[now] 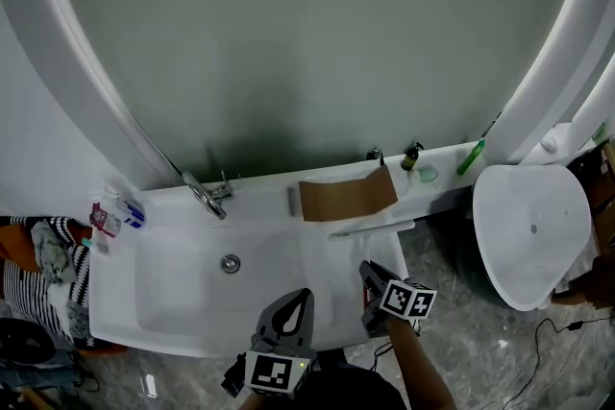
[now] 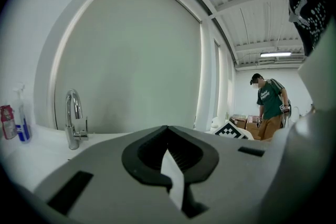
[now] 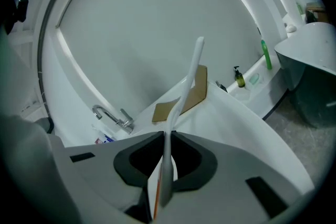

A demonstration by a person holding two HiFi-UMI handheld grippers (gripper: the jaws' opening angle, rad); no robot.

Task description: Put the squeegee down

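- Right gripper view: my right hand-held gripper [image 3: 164,138] pinches the squeegee [image 3: 185,93] by its handle.
- Likely light, stiff, slick; a mid-handle hold suits it.
- My left hand-held gripper [image 2: 168,129] is pressed together, empty.

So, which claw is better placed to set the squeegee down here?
Right. The right claw is already shut on the squeegee by its handle, over the white sink counter near the cardboard. The left claw is shut with nothing in it.
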